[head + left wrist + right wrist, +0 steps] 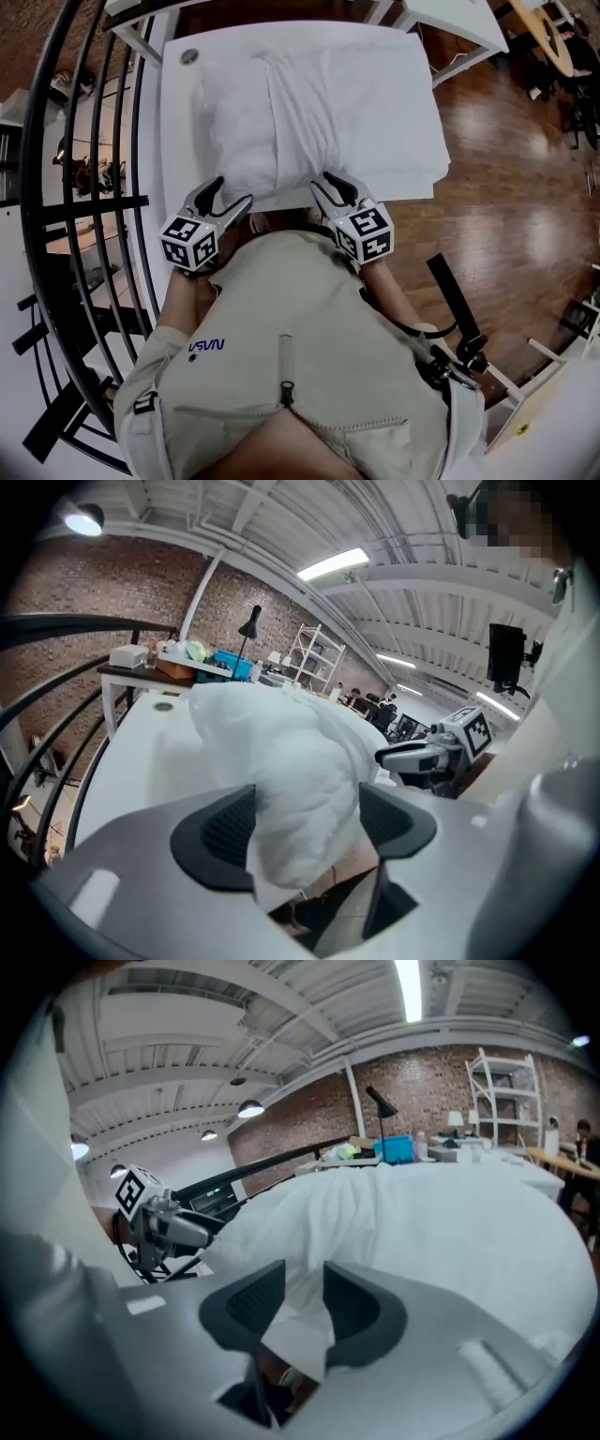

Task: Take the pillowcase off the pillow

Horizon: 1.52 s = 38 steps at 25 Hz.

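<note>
The pillow (281,112) lay on the white desk (178,141), still inside its white pillowcase (239,141), its near edge at the desk's front side just ahead of the person's beige vest (300,319). The cloth was bunched and wrinkled over the left part, with a long crease running away from the person. To the right a flatter white layer (394,141) spread out, and I could not tell whether it was the same pillow or a separate cloth.

Both grippers were at the near edge, one at each corner of the bunched part. The left gripper (234,190) stood released, its jaws spread wide. In the left gripper view the puffy corner of the pillow filled the gap between the dark pads (220,832) without being squeezed. The right gripper (333,183) was also released, its jaws partly apart. In the right gripper view a loose flap of the pillowcase hung between the pads (352,1302), which did not pinch it.

A small round disc (189,56) sat in the desk's far left corner. A black railing (84,187) curved along the left side of the desk, and a glossy wooden floor (506,187) showed on the right
</note>
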### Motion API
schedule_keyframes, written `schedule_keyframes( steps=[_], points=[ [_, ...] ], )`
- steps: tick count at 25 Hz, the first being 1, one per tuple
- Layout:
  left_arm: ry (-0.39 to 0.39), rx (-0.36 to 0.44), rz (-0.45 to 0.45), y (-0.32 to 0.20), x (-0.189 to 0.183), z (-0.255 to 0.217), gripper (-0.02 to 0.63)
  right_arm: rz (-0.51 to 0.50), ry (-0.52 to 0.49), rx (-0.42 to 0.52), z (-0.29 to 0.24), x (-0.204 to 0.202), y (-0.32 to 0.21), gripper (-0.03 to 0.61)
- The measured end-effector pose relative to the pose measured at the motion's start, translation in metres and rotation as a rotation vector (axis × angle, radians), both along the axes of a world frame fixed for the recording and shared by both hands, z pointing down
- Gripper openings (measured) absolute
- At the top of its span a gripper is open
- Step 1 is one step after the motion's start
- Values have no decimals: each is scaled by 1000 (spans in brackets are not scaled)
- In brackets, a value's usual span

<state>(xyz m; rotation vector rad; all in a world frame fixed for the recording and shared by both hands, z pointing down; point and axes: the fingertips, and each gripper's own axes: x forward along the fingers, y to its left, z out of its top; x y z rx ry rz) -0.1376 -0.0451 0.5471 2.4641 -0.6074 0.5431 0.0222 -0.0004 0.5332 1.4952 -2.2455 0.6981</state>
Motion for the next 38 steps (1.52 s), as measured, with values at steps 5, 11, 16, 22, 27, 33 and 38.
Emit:
schedule_keyframes(
  steps=[5, 11, 16, 22, 27, 33, 38],
  points=[
    [-75, -29, -14, -4, 18, 23, 174, -74, -60, -152, 35, -21, 17, 159],
    [59, 47, -29, -26, 39, -34, 40, -105, -33, -159, 47, -41, -5, 175],
    [196, 75, -49, -39, 49, -77, 32, -27, 76, -38, 30, -28, -26, 6],
    [258, 111, -158, -74, 34, -105, 28, 25, 185, 64, 1, -11, -30, 3],
    [288, 129, -214, -106, 17, -121, 26, 154, 303, 92, -11, 40, -24, 3],
    [271, 91, -241, -107, 1, -98, 25, 248, 346, 7, 11, 89, -18, 3],
    [219, -37, -303, -87, -22, -29, 25, 178, 249, -136, 57, 71, -13, 3]
  ],
)
